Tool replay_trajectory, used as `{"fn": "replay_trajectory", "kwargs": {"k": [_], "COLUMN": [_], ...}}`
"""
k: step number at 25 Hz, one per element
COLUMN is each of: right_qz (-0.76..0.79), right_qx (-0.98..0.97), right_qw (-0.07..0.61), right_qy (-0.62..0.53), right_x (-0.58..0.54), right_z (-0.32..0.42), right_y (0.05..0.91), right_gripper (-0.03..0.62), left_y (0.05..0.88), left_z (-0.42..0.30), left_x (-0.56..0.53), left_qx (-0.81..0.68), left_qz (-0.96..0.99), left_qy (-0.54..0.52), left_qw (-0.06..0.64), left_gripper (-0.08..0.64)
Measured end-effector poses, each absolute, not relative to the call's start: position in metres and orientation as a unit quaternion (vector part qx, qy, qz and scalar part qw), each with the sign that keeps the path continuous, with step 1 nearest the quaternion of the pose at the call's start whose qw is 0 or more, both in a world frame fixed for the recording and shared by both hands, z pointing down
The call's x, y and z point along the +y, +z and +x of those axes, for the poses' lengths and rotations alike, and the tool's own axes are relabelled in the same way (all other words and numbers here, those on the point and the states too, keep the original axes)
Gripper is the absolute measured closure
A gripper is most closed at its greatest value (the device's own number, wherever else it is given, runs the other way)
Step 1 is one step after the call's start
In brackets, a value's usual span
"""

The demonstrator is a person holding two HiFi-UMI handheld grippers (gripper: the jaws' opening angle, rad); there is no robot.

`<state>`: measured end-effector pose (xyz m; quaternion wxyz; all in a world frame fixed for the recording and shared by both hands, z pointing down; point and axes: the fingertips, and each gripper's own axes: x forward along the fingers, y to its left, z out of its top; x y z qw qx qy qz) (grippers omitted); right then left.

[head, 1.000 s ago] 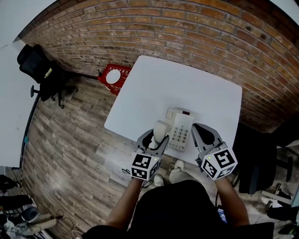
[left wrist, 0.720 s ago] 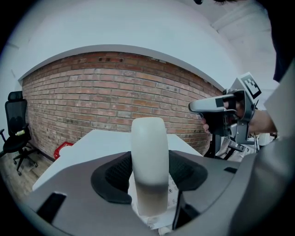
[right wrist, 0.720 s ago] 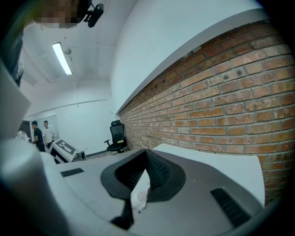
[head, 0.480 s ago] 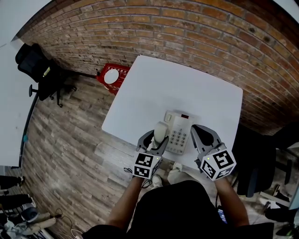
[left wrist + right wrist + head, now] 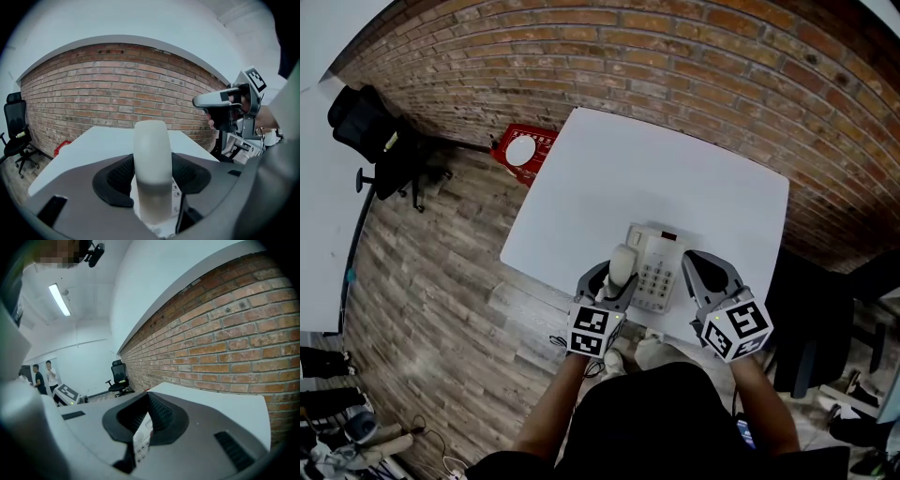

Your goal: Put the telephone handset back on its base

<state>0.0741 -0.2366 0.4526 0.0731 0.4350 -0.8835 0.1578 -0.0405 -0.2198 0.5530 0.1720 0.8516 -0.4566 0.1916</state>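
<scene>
Jaws of left gripper [image 5: 615,279] clamp the handset [image 5: 622,261], lower centre of frame, raised at left edge of base [image 5: 661,267]. Not seated yet, I judge; lowering onto the cradle is left. Right gripper [image 5: 701,264] jaws closed, empty, right of keypad. Forearms reach forward, parallel, over worktop [image 5: 675,178] near edge.

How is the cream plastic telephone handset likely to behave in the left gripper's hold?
The cream plastic telephone handset looks rigid: it stands straight between the left gripper's jaws, with no sag. Its smooth, rounded shell could slip or pivot, since the pads clamp only its middle. It is probably light: one gripper holds it.
</scene>
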Motion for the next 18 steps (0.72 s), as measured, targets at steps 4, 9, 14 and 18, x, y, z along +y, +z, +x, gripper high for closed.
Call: {"fn": "replay_trajectory", "kwargs": {"k": [4,9,14,18], "right_qz": [0.433,0.433,0.432,0.432], "right_qx": [-0.884,-0.883,-0.882,-0.881], "right_qw": [0.077,0.079,0.081,0.083], "right_qy": [0.158,0.164,0.17,0.172], "right_x": [-0.242,-0.246,-0.248,-0.251], "right_z": [0.077,0.081,0.085,0.088], "right_y": [0.455,0.459,0.465,0.469], "right_gripper": [0.58,0.58,0.58,0.58], "left_y": [0.557,0.567,0.576,0.58], "left_z": [-0.039,-0.036,-0.034,-0.031], "left_x": [-0.225,-0.229,-0.232,-0.238], "left_qx": [-0.458,-0.459,-0.462,-0.462], "left_qz": [0.849,0.844,0.839,0.839], "left_qy": [0.196,0.211,0.216,0.218], "left_qw": [0.176,0.182,0.187,0.188], "left_gripper": [0.314,0.313,0.314,0.313]}}
